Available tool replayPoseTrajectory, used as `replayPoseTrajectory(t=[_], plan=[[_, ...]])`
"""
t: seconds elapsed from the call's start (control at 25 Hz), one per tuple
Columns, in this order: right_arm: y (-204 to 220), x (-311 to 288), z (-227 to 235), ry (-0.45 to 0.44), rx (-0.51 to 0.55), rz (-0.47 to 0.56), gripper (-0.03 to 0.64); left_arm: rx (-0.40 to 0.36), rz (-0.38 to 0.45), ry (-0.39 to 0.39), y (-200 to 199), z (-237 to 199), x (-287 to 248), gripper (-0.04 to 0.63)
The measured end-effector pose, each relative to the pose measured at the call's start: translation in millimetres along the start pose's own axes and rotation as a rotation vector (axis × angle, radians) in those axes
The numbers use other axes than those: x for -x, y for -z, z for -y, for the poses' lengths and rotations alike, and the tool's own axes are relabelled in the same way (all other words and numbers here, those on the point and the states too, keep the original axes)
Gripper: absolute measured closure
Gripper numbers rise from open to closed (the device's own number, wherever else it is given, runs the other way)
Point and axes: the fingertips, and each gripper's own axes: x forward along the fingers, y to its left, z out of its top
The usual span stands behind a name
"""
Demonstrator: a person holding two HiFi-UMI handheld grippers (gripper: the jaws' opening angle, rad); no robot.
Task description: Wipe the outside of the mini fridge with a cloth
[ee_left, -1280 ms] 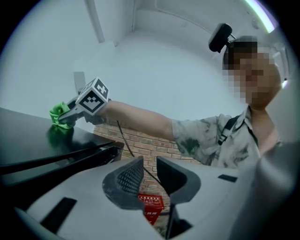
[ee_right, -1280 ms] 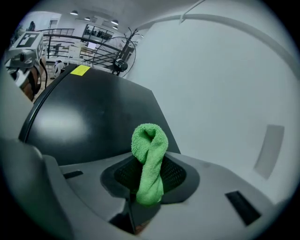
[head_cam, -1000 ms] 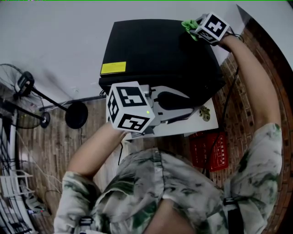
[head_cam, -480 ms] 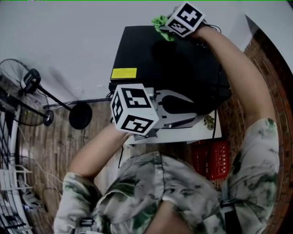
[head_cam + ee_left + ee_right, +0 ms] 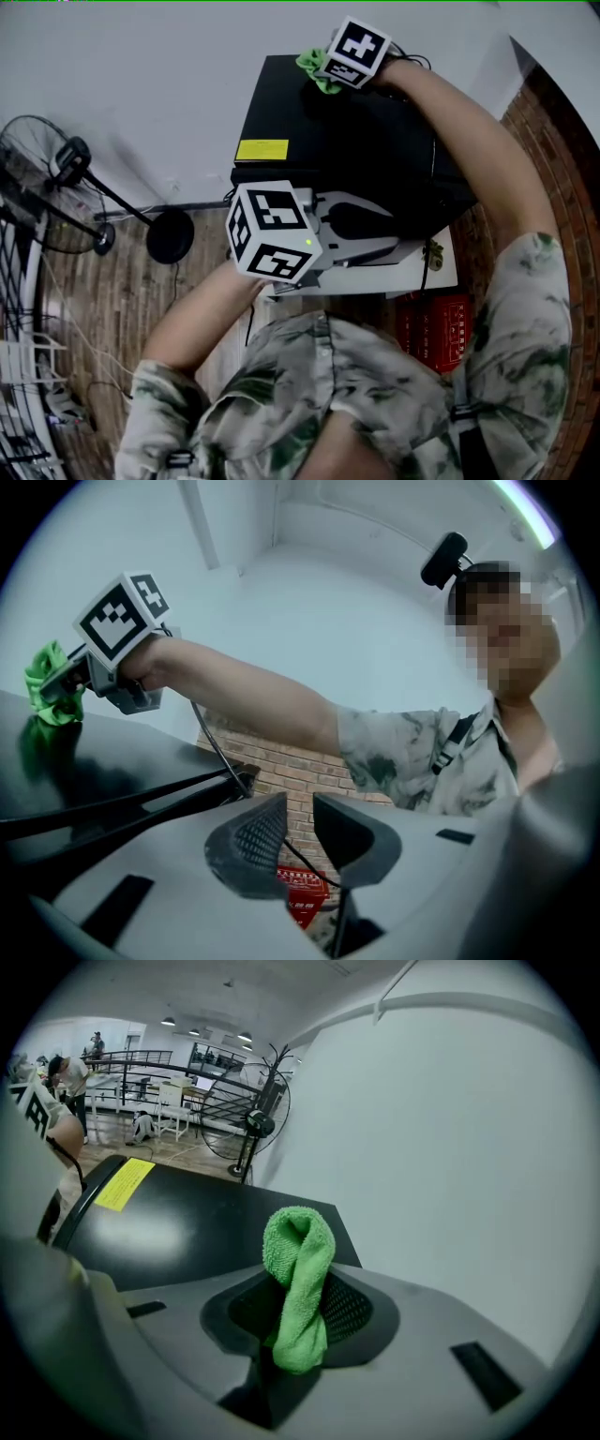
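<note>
The right gripper [image 5: 302, 1321] pinched the soft, light green cloth [image 5: 300, 1241] mid-fold, likely a secure hold, at the mini fridge's [image 5: 356, 150] far top edge. The left gripper's [image 5: 298, 829] fingers stood slightly apart, empty.

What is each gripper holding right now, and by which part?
The right gripper is shut on the green cloth, pinching it bunched, with a folded loop poking out past the jaws. The left gripper holds nothing; its jaws stand apart.
</note>
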Motion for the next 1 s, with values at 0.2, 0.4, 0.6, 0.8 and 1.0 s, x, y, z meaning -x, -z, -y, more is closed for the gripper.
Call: replayPoseTrajectory(t=[0.2,0.4,0.6,0.8,1.0], plan=[[60,23,29,0.058,-0.055,-0.073,0.497,0.01,0.005,0.014,2,2,-9,0.5],[123,53,50,0.119,-0.123,-0.126,0.497,0.009,-0.016,0.036,7,5,-28,0.5],[171,81,62,0.159,-0.181,-0.151,0.497,0.013,-0.018,0.048,8,7,-47,0.5],[204,102,68,0.199,-0.23,-0.131,0.497,0.013,-0.027,0.057,9,10,-68,0.5],[216,114,65,0.202,-0.245,-0.091,0.497,0.004,-0.015,0.04,8,16,-86,0.5]])
